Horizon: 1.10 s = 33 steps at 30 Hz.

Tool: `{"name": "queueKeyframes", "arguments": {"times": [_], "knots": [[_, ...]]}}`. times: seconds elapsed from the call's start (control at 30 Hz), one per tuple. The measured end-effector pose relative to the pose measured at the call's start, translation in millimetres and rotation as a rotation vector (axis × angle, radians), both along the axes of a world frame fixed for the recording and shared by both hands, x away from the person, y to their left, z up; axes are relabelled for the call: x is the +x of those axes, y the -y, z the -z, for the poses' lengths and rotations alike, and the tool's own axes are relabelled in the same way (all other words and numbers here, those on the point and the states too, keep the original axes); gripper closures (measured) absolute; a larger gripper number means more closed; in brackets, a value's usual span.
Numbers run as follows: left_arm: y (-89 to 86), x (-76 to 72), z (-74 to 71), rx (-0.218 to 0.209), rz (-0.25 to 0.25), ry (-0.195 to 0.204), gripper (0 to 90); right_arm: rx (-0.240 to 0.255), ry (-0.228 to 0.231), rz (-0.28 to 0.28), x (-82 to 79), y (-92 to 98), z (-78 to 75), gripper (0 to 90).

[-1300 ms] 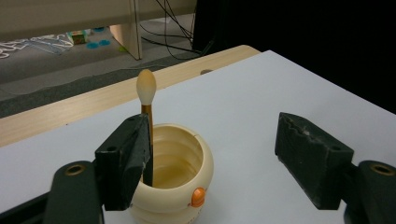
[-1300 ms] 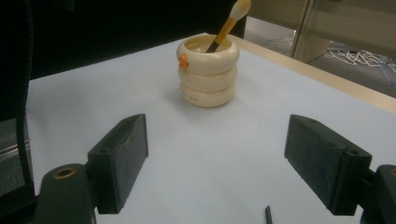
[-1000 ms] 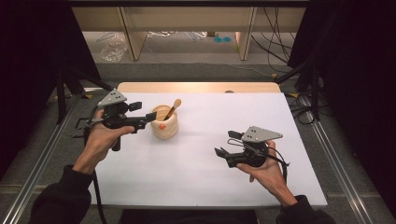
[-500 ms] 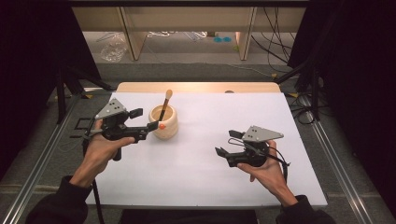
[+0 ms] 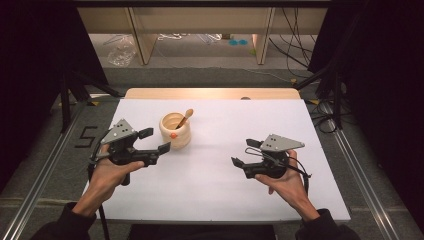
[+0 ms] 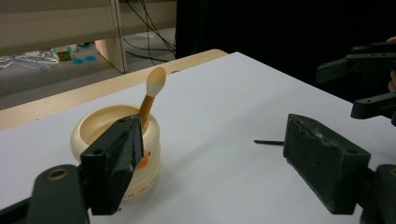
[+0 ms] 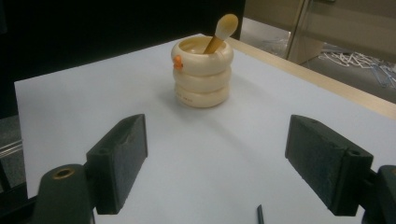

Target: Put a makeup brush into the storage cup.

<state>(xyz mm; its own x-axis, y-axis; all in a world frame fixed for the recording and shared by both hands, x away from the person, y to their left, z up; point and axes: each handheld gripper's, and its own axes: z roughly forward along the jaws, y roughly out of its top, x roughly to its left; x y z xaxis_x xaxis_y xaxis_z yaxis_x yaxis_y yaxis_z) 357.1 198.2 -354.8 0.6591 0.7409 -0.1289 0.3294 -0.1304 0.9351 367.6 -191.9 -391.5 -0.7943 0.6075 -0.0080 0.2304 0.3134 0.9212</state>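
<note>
A cream ringed cup [image 5: 176, 134] with an orange dot stands on the white tabletop [image 5: 225, 190], left of centre. A wooden spoon [image 5: 185, 118] leans in it, bowl end up. My left gripper [image 5: 155, 140] hovers just left of the cup, near it, open; its jaws have just been opening and nothing is between them. In the left gripper view the cup [image 6: 152, 175] sits behind the left jaw, with the spoon [image 6: 152, 88] above, and my left gripper [image 6: 215, 163] spans bare table. My right gripper [image 5: 241, 153] rests open at the right, pointing toward the cup [image 7: 202, 79] and spoon [image 7: 223, 27]. My right gripper [image 7: 233, 168] holds nothing.
A bare wooden strip [image 5: 210, 93] runs along the table's far edge. Beyond it are shelf legs, loose cables and a plastic bag [image 5: 121, 50] on the floor. Metal rails [image 5: 360, 175] flank both sides. In the left gripper view the right gripper [image 6: 369, 79] shows at the far right.
My left gripper has drawn back from the cup toward the near left and sunk a little. The spoon stays in the cup, its lean slightly shifted. The right hand has not moved.
</note>
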Motion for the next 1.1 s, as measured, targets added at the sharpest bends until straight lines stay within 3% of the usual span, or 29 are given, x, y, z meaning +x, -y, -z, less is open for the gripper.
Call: {"name": "queueKeyframes", "arguments": {"times": [0.23,0.47,0.57,0.73,0.8,1.1], "knots": [[-0.6,-6.9,10.9,0.008,0.0,0.017,19.5,-0.006,0.003,0.004,0.4,1.5,-0.7,22.0],[1.5,-14.4,25.7,-0.008,-0.006,-0.011,18.7,-0.008,0.0,0.004,1.7,2.5,-0.8,21.9],[0.0,-16.6,27.5,0.003,-0.003,0.006,18.5,-0.009,0.005,0.002,2.7,2.3,-0.1,21.8],[-0.7,-21.5,30.9,-0.014,-0.028,0.001,18.1,-0.005,-0.002,0.001,3.4,1.1,0.9,21.8],[-0.6,-22.3,33.9,0.013,-0.021,0.012,18.1,-0.005,-0.003,-0.004,4.3,1.3,1.6,21.8],[3.1,-25.3,48.2,0.026,-0.011,-0.024,18.1,-0.011,-0.009,0.005,4.8,4.9,2.4,21.6]]}}
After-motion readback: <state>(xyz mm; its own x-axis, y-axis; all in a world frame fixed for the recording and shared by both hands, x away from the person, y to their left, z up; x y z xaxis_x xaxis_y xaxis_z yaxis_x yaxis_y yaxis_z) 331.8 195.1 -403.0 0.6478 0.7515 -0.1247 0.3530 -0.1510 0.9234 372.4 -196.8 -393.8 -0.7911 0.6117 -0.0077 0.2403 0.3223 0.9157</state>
